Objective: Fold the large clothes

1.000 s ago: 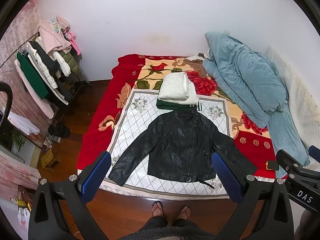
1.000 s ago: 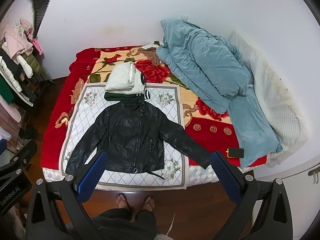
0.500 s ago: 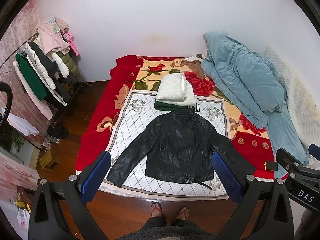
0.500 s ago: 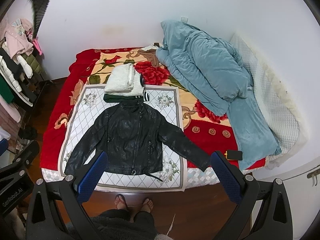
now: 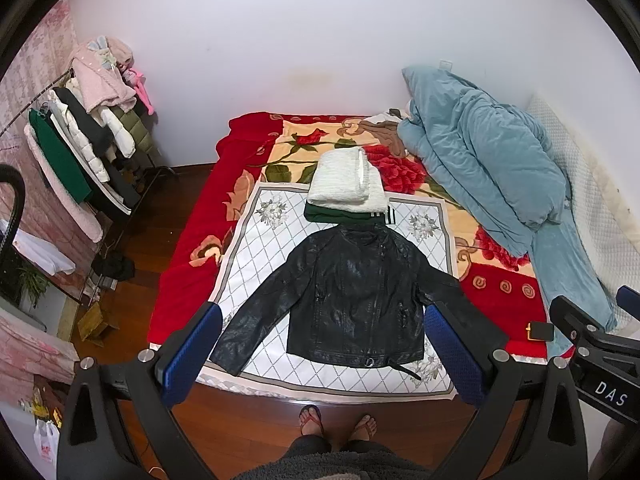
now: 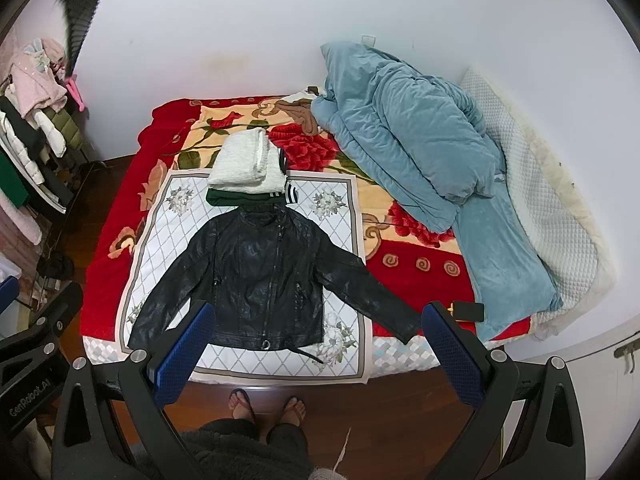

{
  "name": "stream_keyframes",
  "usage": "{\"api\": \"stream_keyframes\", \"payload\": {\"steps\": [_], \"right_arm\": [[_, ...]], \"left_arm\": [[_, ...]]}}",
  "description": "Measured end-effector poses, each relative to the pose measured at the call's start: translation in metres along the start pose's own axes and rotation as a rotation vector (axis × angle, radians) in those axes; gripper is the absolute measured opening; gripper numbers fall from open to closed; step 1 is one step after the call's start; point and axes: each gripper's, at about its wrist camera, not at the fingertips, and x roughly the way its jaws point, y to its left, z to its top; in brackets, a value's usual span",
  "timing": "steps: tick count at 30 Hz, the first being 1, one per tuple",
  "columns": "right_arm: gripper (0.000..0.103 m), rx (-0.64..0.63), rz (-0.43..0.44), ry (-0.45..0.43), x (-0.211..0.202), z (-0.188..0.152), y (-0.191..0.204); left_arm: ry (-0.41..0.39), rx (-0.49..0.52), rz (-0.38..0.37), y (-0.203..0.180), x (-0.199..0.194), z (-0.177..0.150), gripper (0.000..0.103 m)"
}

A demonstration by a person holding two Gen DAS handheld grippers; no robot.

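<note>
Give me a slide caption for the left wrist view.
Open left gripper held above a black leather jacket spread flat on the bed, sleeves out, folded clothes stacked beyond its collar.

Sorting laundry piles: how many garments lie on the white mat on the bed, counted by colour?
Black leather jacket: 1
White folded garment: 1
Dark green folded garment: 1
Total: 3

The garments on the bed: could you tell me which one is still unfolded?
The black leather jacket, spread flat with sleeves out; the white and green ones are stacked folded.
</note>
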Motion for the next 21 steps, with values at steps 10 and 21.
{"api": "stream_keyframes", "payload": {"steps": [10,21], "right_arm": [[0.103,0.003,0.006,-0.002,-0.004,0.012,-0.008],[0.103,0.002,0.014,-0.003,-0.010,0.019,-0.011]], "left_arm": [[-0.012,0.004,-0.013,-0.002,-0.002,0.006,0.103],[-0.015,-0.003,-0.010,0.001,-0.003,0.005,0.103]]}}
